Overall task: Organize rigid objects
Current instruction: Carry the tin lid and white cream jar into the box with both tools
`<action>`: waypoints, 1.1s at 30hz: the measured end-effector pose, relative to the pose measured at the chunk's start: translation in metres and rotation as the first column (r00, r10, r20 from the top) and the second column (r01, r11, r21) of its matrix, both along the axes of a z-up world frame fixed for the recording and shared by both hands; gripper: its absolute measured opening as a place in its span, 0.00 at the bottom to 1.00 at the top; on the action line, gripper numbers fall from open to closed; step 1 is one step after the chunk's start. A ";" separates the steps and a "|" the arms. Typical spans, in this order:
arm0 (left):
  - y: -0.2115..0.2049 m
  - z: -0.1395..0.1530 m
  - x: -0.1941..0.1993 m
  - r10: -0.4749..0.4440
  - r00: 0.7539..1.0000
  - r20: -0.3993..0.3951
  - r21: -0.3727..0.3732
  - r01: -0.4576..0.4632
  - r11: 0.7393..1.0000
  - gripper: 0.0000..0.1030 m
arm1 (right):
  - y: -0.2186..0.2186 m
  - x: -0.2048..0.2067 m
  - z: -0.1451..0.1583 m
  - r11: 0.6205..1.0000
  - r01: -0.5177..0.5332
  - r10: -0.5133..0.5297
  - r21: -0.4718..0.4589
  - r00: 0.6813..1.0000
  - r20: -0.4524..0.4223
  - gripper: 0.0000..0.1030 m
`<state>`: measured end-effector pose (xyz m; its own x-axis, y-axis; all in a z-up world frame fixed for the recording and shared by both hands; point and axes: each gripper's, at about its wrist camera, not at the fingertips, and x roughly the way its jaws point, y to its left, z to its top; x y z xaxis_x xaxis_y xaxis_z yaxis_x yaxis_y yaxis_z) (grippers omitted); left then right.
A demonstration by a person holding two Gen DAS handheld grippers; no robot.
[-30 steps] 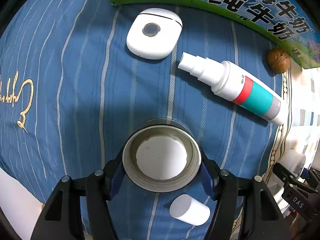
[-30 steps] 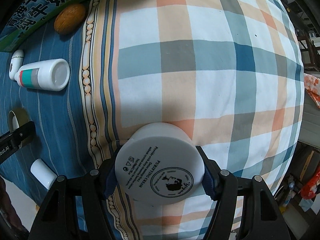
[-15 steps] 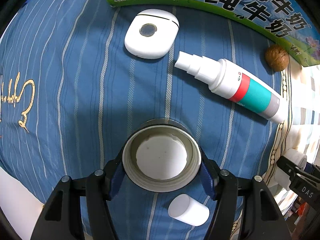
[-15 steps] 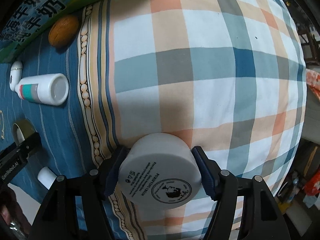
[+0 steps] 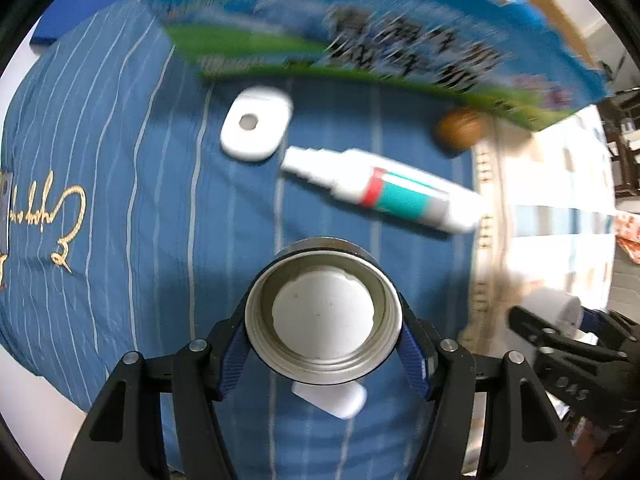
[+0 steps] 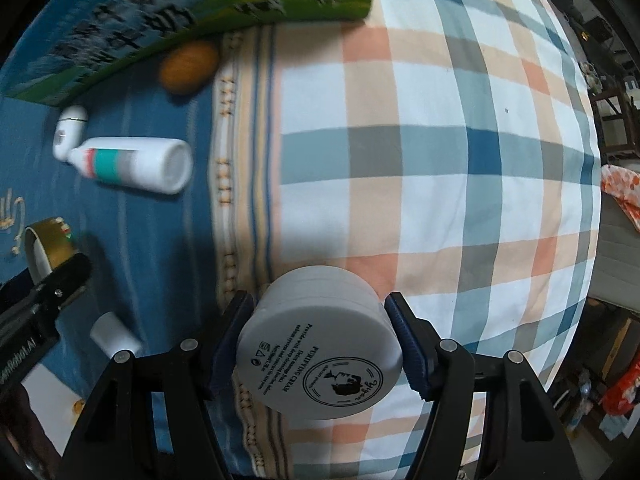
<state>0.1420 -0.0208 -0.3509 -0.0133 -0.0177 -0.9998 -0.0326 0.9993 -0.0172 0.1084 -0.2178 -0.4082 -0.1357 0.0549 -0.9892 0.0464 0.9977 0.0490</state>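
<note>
My left gripper (image 5: 323, 330) is shut on a round metal lid (image 5: 323, 314) with a white inner liner, held above the blue striped cloth (image 5: 120, 160). The lid also shows gold-sided in the right wrist view (image 6: 48, 246). My right gripper (image 6: 320, 344) is shut on a white cream jar (image 6: 320, 344), its printed bottom facing the camera, above the plaid cloth (image 6: 440, 140). The jar and right gripper also show in the left wrist view (image 5: 556, 308).
On the blue cloth lie a white spray bottle (image 5: 384, 190), a white oval case (image 5: 256, 128), a walnut (image 5: 460, 130) and a small white cap (image 5: 336, 398). A blue-green milk carton box (image 5: 360, 40) stands behind them.
Both grippers have lifted and pulled back with their objects. The view now takes in more of the milk box, and the scene is blurred by motion.
</note>
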 end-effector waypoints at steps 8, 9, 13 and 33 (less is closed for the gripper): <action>-0.014 0.064 -0.003 -0.028 0.994 0.106 -0.061 0.035 0.998 0.60 | 0.009 0.000 0.068 0.998 -0.019 0.013 0.055 0.995 0.101 0.68; -0.014 0.073 -0.003 -0.028 0.992 0.121 -0.067 0.037 0.997 0.60 | 0.011 0.000 0.084 0.998 -0.023 0.016 0.056 0.991 0.131 0.68; -0.009 0.113 0.005 -0.017 0.983 0.184 -0.090 0.035 0.995 0.60 | 0.010 0.005 0.129 0.997 -0.037 0.022 0.061 0.976 0.218 0.68; 0.006 0.210 0.076 0.005 0.917 0.399 -0.112 0.043 0.993 0.60 | 0.029 0.078 0.259 0.997 -0.078 0.057 0.022 0.868 0.494 0.68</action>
